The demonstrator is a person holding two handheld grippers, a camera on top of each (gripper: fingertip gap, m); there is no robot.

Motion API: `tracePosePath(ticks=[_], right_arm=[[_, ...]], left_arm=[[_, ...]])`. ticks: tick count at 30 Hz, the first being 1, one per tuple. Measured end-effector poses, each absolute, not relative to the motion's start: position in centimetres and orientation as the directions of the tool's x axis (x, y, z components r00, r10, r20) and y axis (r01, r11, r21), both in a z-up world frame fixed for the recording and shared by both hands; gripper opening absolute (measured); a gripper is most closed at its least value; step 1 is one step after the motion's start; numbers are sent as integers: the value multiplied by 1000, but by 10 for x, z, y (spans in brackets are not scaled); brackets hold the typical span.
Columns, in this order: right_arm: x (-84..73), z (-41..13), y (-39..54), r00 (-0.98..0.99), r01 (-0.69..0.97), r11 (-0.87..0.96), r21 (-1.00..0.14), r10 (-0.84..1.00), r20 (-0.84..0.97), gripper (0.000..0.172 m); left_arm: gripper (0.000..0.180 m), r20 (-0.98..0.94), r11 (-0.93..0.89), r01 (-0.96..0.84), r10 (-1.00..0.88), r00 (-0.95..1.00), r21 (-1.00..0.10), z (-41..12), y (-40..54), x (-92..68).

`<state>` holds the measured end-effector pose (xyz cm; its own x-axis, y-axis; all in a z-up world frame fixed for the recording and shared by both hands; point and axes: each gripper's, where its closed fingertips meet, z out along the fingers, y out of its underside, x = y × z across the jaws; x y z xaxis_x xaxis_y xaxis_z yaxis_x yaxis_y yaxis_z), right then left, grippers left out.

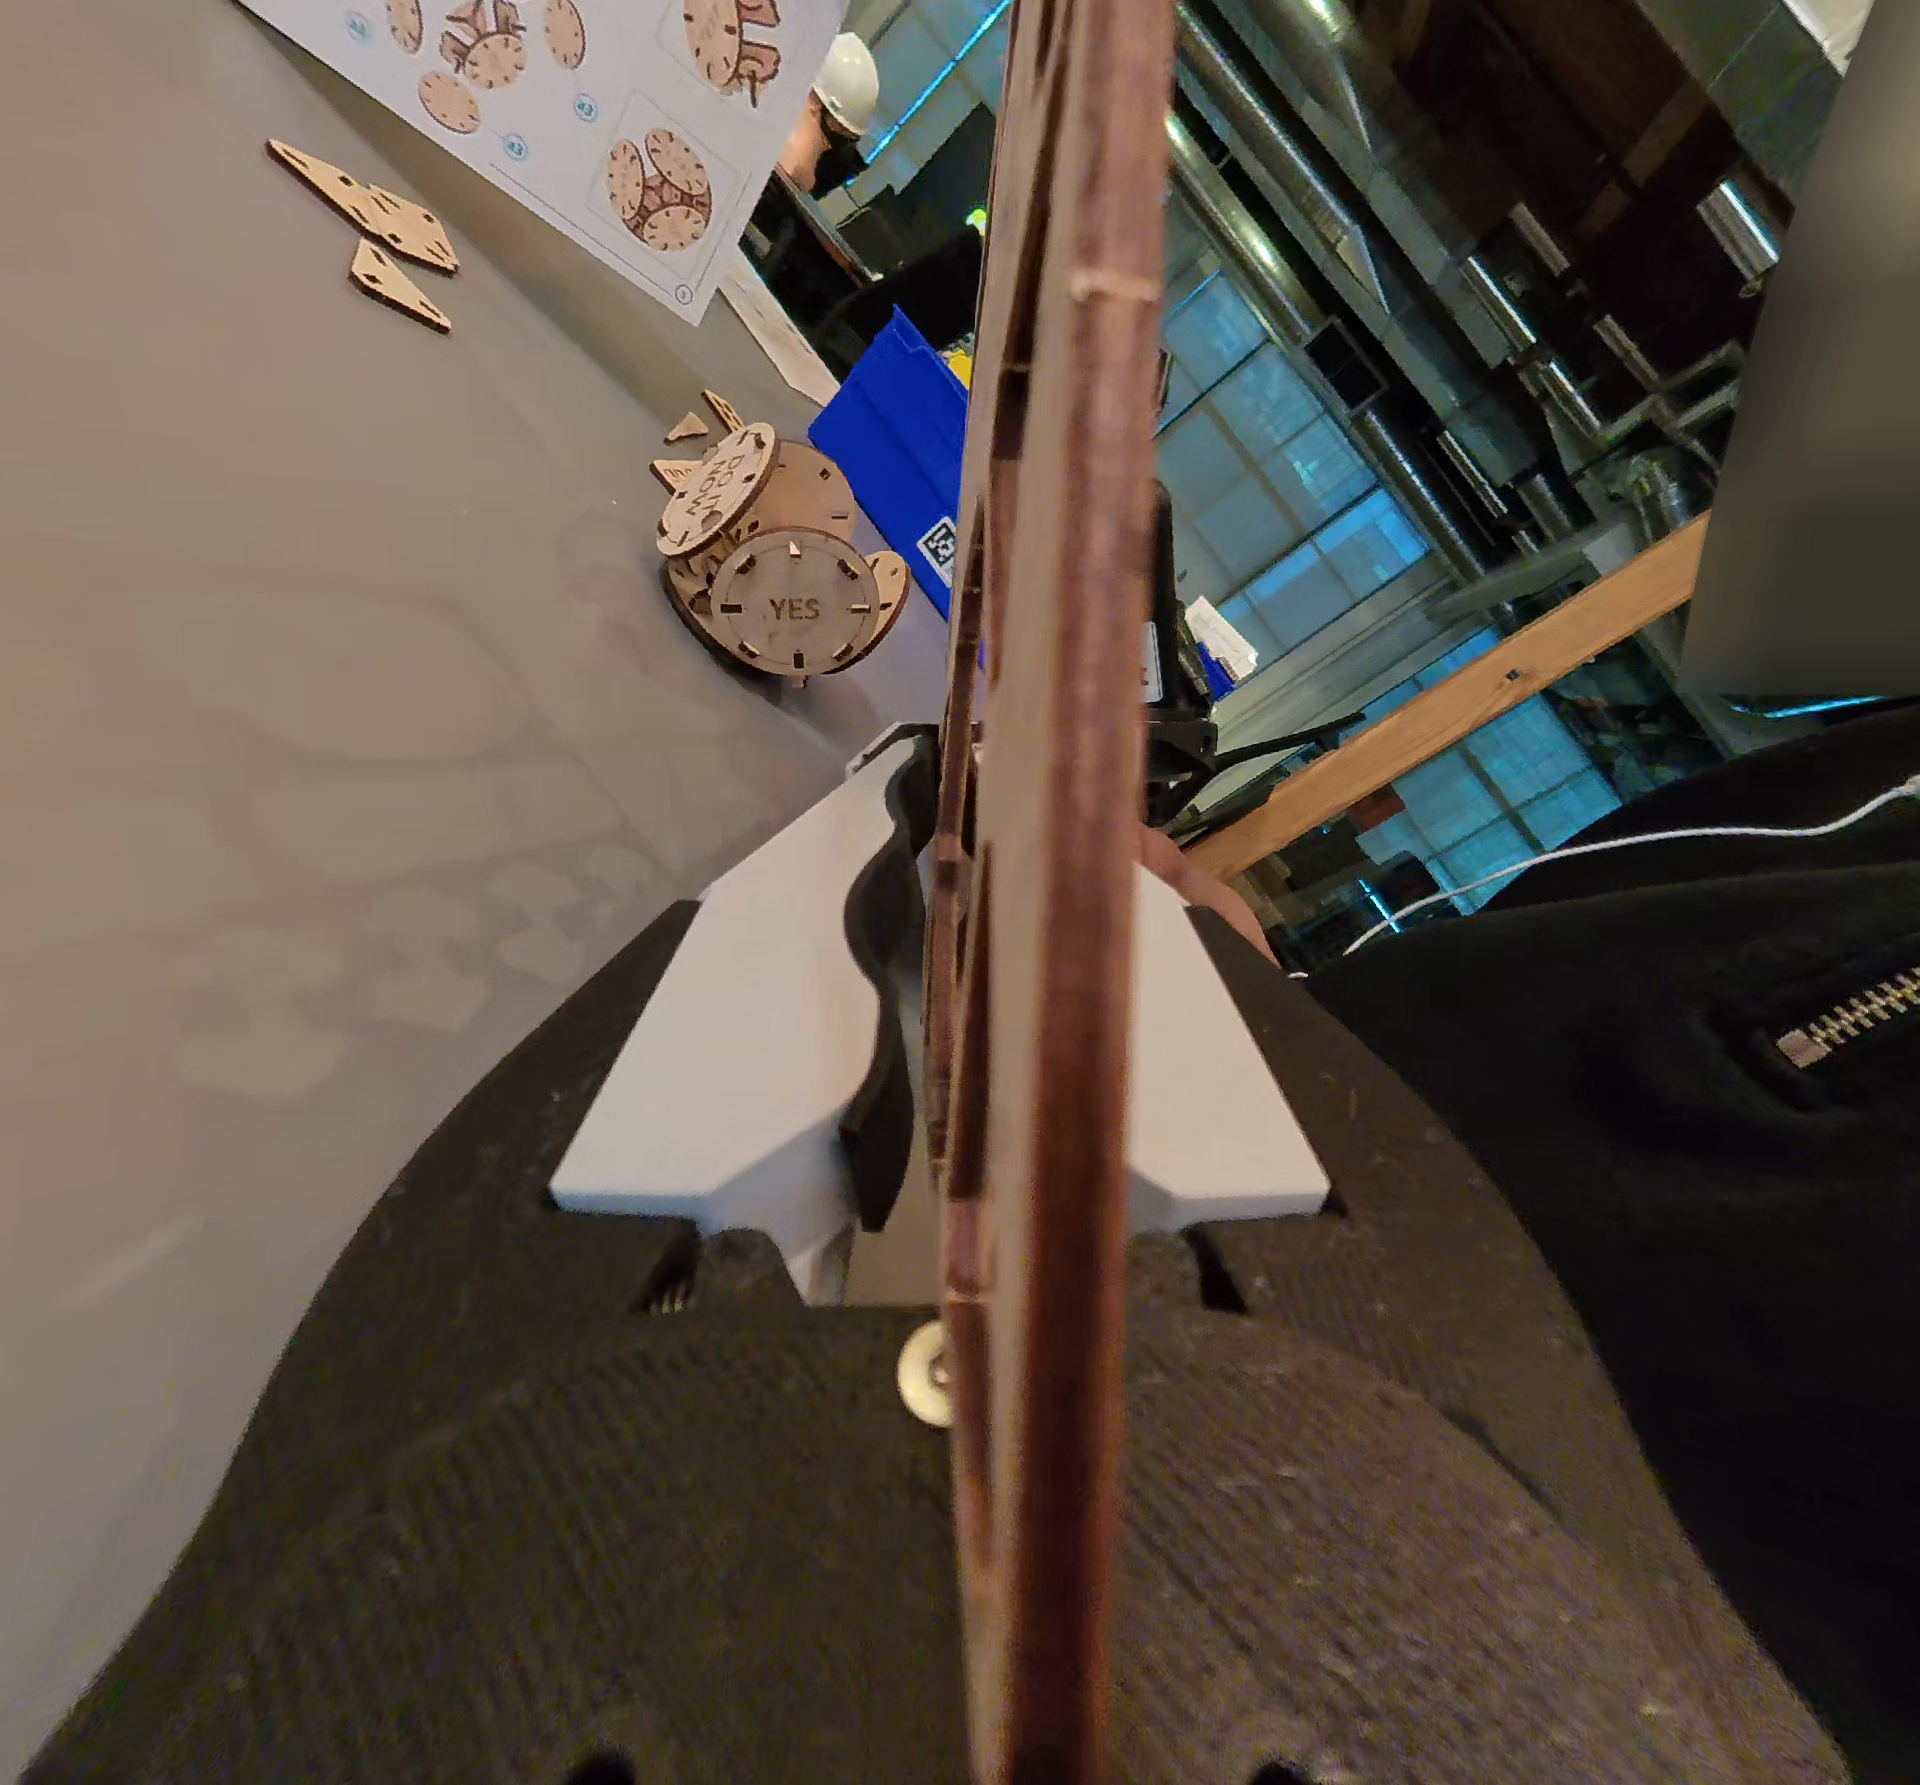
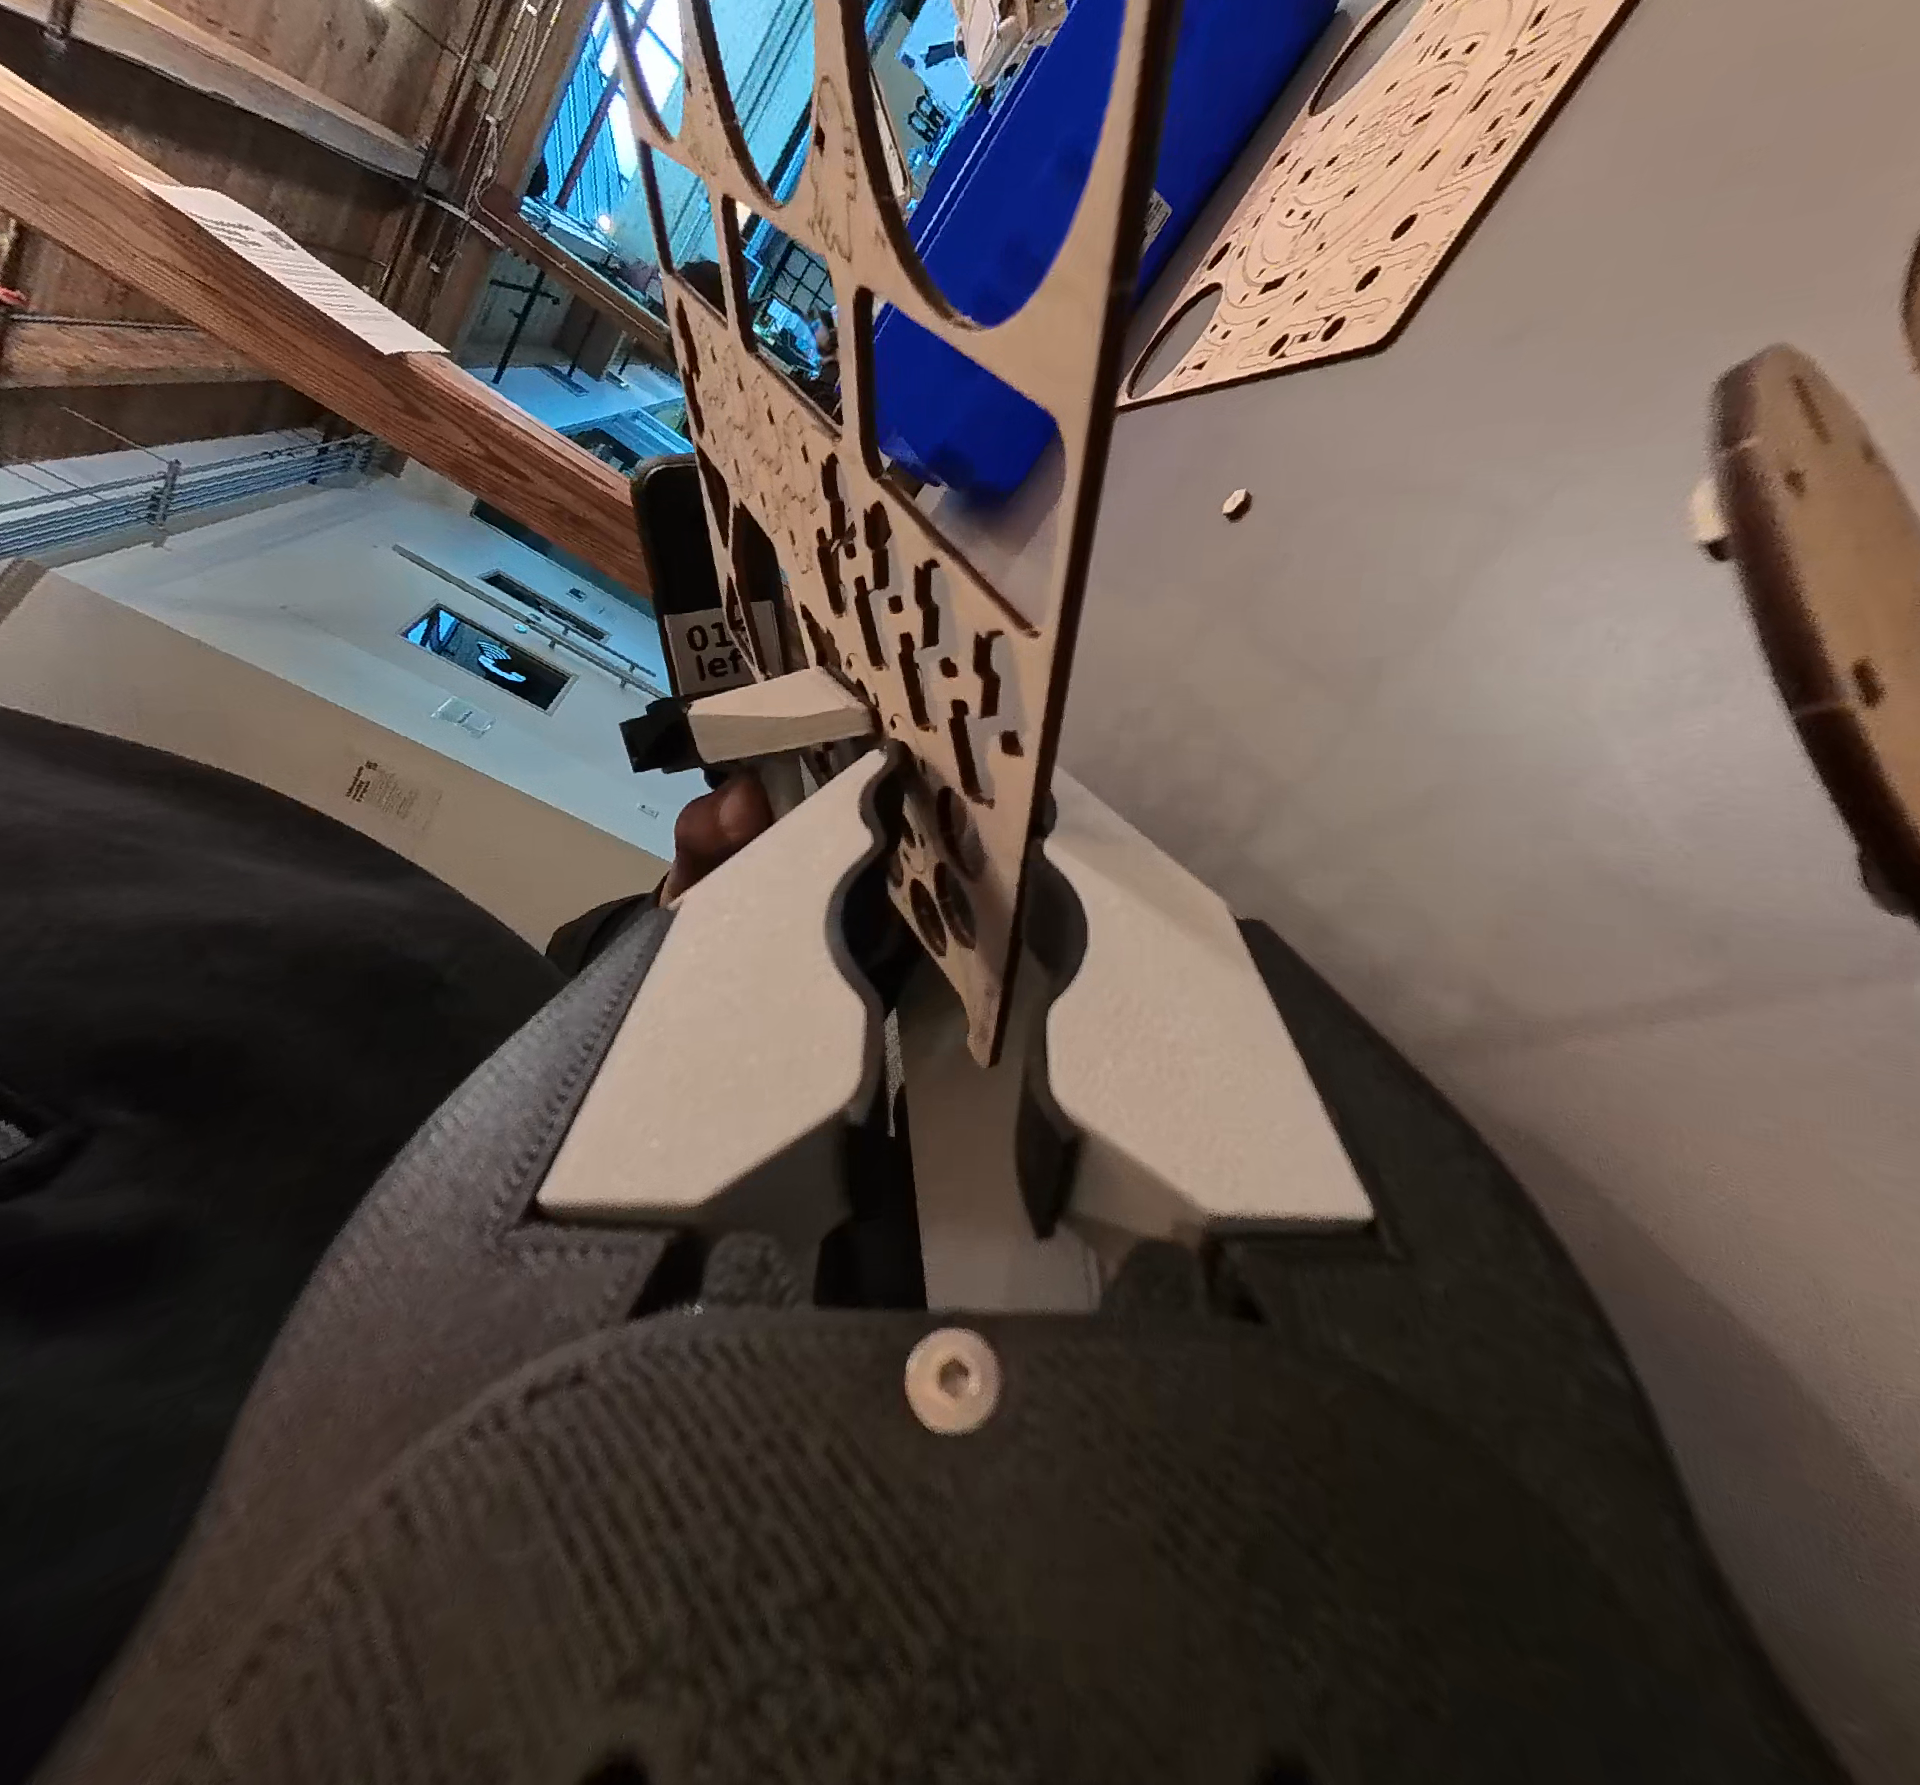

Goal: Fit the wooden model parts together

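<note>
- Wooden sheet (image 2: 914, 592): laser-cut, stood on edge above the desk (image 2: 1455, 800), long axis running away from both claws.
- Right claw (image 2: 961, 904): narrowed on the sheet's lower corner, pads pressed to both faces.
- Left claw (image 1: 1023, 862): the sheet (image 1: 1070, 592) is seen edge-on between its fingers; contact cannot be told.
- Disc model (image 1: 774, 572): set on the desk, left of the sheet.

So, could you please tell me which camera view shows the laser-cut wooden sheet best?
The right wrist view: the wooden sheet shows its face there, with round and small cut-outs visible, standing between the right claw fingers. The left wrist view shows the sheet edge-on as a brown strip.
</note>
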<state>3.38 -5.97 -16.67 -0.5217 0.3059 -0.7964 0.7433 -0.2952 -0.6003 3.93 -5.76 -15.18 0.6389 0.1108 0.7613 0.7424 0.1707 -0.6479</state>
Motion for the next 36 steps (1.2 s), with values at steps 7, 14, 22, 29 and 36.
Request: tracePosePath(ticks=[7, 14, 22, 29, 36], right_arm=[[33, -170, -60, -506, 754, -291, -589, 315, -803, 18], [29, -174, -62, -476, 769, -300, -565, 322, -818, 18], [27, -178, -64, -453, 781, -300, -548, 333, -827, 18], [27, -181, -65, -437, 792, -298, -533, 333, -836, 19], [26, -183, -66, -430, 793, -301, -530, 341, -836, 19]], left_arm=[[0, 788, 158, 772, 106, 607, -616, -155, -58, 38], [4, 807, 155, 792, 123, 577, -590, -160, -58, 35], [2, 807, 150, 793, 156, 570, -590, -164, -58, 32], [3, 808, 149, 796, 170, 564, -587, -166, -58, 32], [0, 805, 150, 793, 186, 563, -590, -168, -58, 30]])
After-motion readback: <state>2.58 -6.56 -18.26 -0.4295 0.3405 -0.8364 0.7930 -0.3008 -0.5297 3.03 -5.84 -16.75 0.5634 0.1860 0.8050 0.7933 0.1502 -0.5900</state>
